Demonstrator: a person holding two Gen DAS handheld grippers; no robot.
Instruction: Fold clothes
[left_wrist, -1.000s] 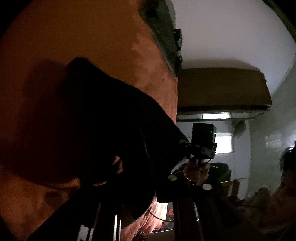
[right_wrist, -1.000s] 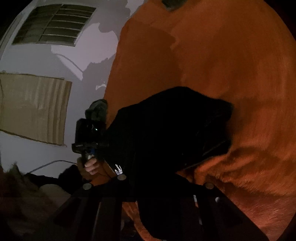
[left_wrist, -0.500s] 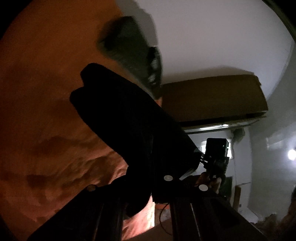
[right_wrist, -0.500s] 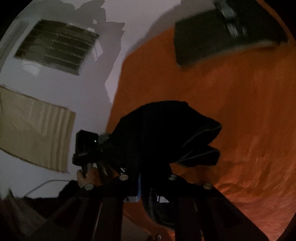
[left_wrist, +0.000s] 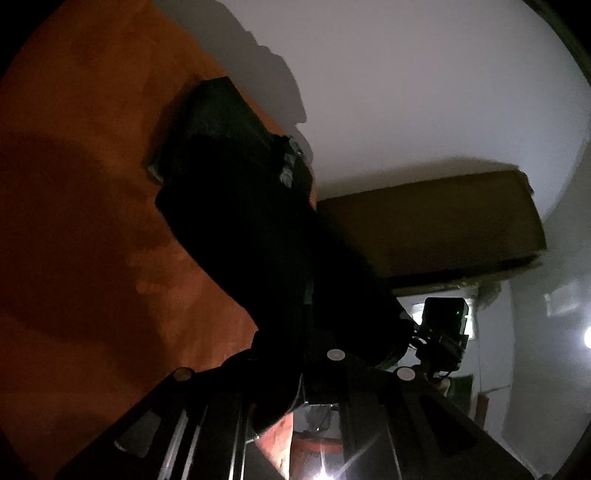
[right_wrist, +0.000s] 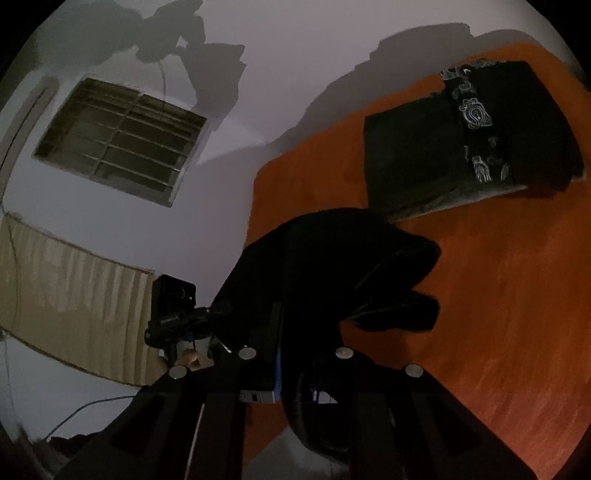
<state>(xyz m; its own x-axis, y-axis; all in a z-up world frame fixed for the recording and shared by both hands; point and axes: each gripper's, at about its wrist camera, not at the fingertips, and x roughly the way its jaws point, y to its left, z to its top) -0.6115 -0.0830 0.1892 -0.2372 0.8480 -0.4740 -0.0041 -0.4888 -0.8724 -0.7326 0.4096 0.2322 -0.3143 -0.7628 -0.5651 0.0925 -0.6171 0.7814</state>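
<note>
A black garment (left_wrist: 280, 266) hangs in the air over an orange blanket (left_wrist: 74, 192), stretched between both grippers. My left gripper (left_wrist: 295, 354) is shut on one edge of it, and the cloth hides the fingertips. My right gripper (right_wrist: 295, 332) is shut on the other edge, where the black garment (right_wrist: 332, 266) bunches into folds to the right. The right gripper's body (left_wrist: 443, 325) shows at the cloth's far end in the left wrist view. The left gripper's body (right_wrist: 173, 310) shows in the right wrist view, with a hand below it.
A folded dark stack (right_wrist: 417, 158) topped by a paisley-patterned piece (right_wrist: 476, 122) lies at the far end of the orange blanket (right_wrist: 509, 295); the same stack (left_wrist: 218, 118) appears in the left wrist view. White walls, a barred window (right_wrist: 122, 140) and cardboard sheets (right_wrist: 66, 295) surround the bed.
Both grippers have risen together with the black garment, lifting it off the blanket. The folded dark stack and more of the wall have come into view.
</note>
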